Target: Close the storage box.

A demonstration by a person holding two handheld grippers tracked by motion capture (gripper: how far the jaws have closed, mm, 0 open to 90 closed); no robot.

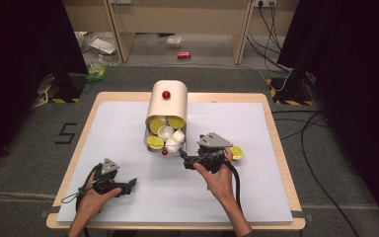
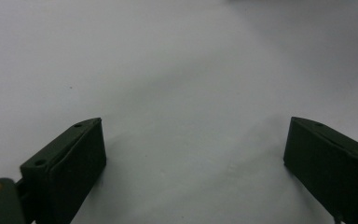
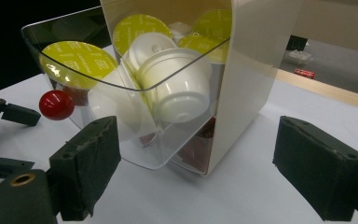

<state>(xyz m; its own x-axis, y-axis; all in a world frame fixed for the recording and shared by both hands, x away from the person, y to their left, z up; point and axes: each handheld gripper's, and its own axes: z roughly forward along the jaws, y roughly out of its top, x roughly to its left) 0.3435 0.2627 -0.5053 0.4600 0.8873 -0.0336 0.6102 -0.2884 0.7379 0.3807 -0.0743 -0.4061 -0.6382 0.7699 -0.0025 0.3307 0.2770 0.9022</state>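
Both tongs are empty. Right gripper has jaws wide apart, aimed at the clear drawer pulled out of the cream dispenser; the drawer sits dead ahead of it, between the jaw lines but not touched. Left gripper is also spread, with bare white table cover ahead of it, well apart from the dispenser.

The drawer is heaped with white capsules, yellow-green foil lids facing up and out. One loose capsule lies just beside the right gripper, behind its jaws, near the hand.

Risks, my read:
- The pile stands above the drawer rim, so a jaw going in likely knocks capsules out onto the table.
- Clear wall and red knob sit close left of the jaws, so clipping either shifts the drawer.
- The dispenser isn't braced, so a push may slide it.
- Capsules are smooth and tapered, so an off-centre pinch squirts one out.
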